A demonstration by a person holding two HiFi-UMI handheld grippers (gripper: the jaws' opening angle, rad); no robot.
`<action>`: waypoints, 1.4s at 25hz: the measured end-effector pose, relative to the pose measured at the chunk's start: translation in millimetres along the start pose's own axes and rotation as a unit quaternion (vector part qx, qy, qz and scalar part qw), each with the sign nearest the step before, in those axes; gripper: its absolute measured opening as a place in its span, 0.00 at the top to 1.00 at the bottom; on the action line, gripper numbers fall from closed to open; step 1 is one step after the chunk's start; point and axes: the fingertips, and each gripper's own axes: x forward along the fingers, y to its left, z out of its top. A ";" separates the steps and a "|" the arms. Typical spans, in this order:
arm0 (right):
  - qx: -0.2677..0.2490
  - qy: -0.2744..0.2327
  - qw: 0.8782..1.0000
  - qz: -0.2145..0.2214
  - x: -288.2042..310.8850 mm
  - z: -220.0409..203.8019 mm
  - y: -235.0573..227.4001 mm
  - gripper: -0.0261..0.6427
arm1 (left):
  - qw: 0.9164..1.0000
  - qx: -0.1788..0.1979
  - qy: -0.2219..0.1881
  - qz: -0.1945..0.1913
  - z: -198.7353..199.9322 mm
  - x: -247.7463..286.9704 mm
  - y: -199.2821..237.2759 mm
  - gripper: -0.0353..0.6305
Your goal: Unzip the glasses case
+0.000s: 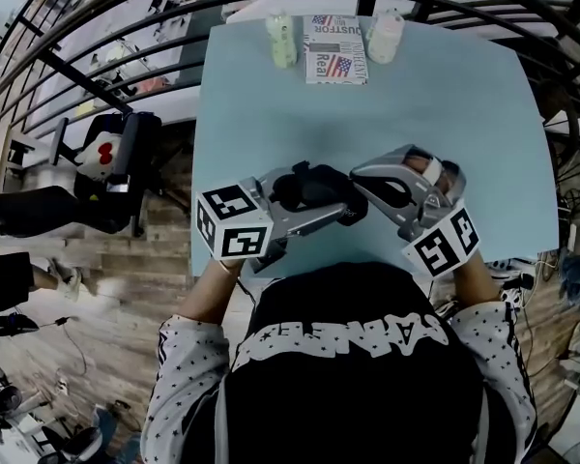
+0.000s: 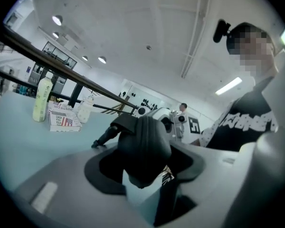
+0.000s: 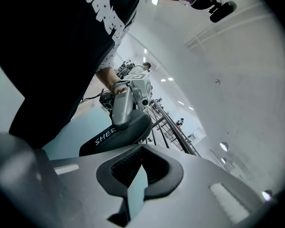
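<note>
Your head camera looking steeply down on the glasses case [image 1: 304, 184], left gripper [image 1: 327, 207] camera sitting tight against it, right gripper [image 1: 365, 182] camera facing it from opposite, slightly farther off, all three sharing it

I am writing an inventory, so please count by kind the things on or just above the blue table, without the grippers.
Bottles: 2 (green bottle, white bottle)
Printed box: 1
Glasses case: 1
Total: 4

Two bottles [image 1: 281, 39] [image 1: 385, 35], one box [image 1: 334, 48], one case [image 1: 309, 187]
</note>
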 end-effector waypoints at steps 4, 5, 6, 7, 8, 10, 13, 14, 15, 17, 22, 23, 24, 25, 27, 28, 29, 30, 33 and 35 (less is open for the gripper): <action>-0.017 0.008 1.000 0.009 1.2 -2.0 2.9 0.95 | 0.999 0.023 0.031 0.010 -3.9 1.9 1.2 0.95; -0.024 0.010 1.000 0.011 1.4 -2.4 3.6 0.95 | 0.999 0.026 0.037 0.010 -4.6 2.1 1.5 0.95; -0.033 0.013 0.999 0.014 1.8 -2.9 4.4 0.95 | 0.999 0.031 0.043 0.011 -5.6 2.5 1.8 0.95; -0.042 0.017 0.999 0.017 2.2 -3.3 5.0 0.95 | 0.998 0.038 0.051 0.013 -6.6 3.1 2.1 0.95; -0.051 0.020 0.998 0.018 2.2 -3.5 5.1 0.95 | 0.997 0.045 0.057 0.015 -7.5 3.8 2.1 0.95; -0.058 0.021 0.998 0.018 1.3 -2.9 3.6 0.95 | 0.997 0.050 0.063 0.014 -7.9 5.3 1.3 0.95; -0.058 0.020 0.998 0.016 -0.2 -1.3 1.8 0.95 | 0.997 0.046 0.062 0.009 -7.3 6.3 -0.6 0.95; -0.059 0.020 0.998 0.017 -0.2 -1.0 1.9 0.95 | 0.997 0.045 0.063 0.009 -7.6 6.2 -0.8 0.95; -0.060 0.019 0.998 0.017 0.2 -0.6 1.9 0.95 | 0.997 0.045 0.064 0.007 -7.9 6.0 -0.8 0.95; -0.060 0.017 0.998 0.017 1.2 0.8 1.0 0.95 | 0.997 0.043 0.065 0.005 -8.4 5.5 -0.8 0.95; -0.062 0.012 0.998 0.018 2.1 4.2 -2.2 0.95 | 0.997 0.044 0.067 0.001 -7.2 4.5 -1.8 0.95; -0.064 0.012 0.998 0.019 1.8 4.3 -2.2 0.95 | 0.997 0.046 0.069 0.001 -7.3 4.8 -2.0 0.95; -0.066 0.012 0.998 0.020 1.4 4.0 -2.1 0.95 | 0.996 0.049 0.072 0.002 -7.7 5.5 -2.3 0.95; -0.069 0.013 0.997 0.021 0.9 3.6 -2.0 0.95 | 0.996 0.052 0.075 0.003 -8.0 6.4 -2.5 0.95; -0.078 0.015 0.997 0.022 0.7 2.9 -1.7 0.95 | 0.995 0.056 0.079 0.005 -9.1 7.8 -2.5 0.95; -0.085 0.017 0.996 0.024 0.9 2.8 -1.5 0.95 | 0.995 0.056 0.081 0.004 -9.7 8.1 -2.5 0.95; -0.091 0.018 0.995 0.026 1.1 3.0 -1.1 0.95 | 0.995 0.054 0.082 0.002 -10.3 8.1 -2.6 0.95; -0.096 0.019 0.995 0.029 1.3 3.4 -0.8 0.95 | 0.995 0.052 0.082 0.000 -10.8 7.9 -2.8 0.95; -0.117 0.021 0.992 0.035 1.2 4.5 -1.0 0.95 | 0.995 0.048 0.086 -0.006 -11.1 7.9 -3.9 0.95; -0.163 0.036 0.985 0.039 1.3 3.0 0.2 0.95 | 0.994 0.049 0.092 -0.006 -12.4 9.2 -3.6 0.95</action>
